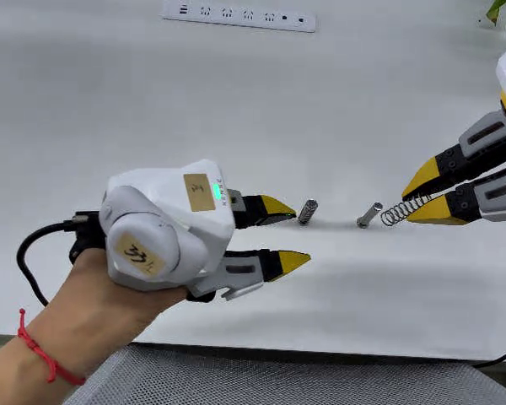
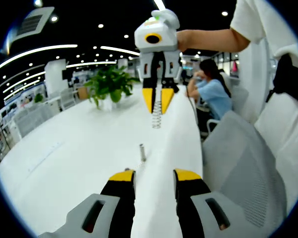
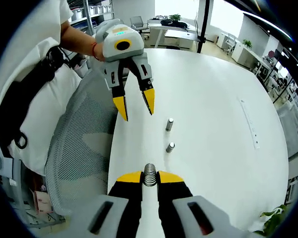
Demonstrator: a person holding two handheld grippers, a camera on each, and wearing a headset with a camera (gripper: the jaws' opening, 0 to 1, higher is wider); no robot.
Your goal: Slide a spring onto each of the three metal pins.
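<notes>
Two short metal pins stand on the white table (image 1: 152,101). The left pin (image 1: 308,211) looks ribbed; the right pin (image 1: 369,215) is smooth. My right gripper (image 1: 417,202) is shut on a coil spring (image 1: 400,209), whose free end points at the smooth pin from just to its right. In the right gripper view the spring (image 3: 149,174) sits between the jaws of that gripper (image 3: 149,178), with the pins (image 3: 170,147) (image 3: 169,124) ahead. My left gripper (image 1: 285,234) is open and holds nothing, just left of the ribbed pin. The left gripper view has a pin (image 2: 142,152) and the spring (image 2: 157,115).
A white power strip (image 1: 239,15) lies at the table's far edge. A grey mesh chair (image 1: 304,380) sits below the near edge. A black cable (image 1: 29,253) trails from the left gripper. A potted plant (image 2: 109,84) stands further along the table, and a seated person (image 2: 211,91) is beyond.
</notes>
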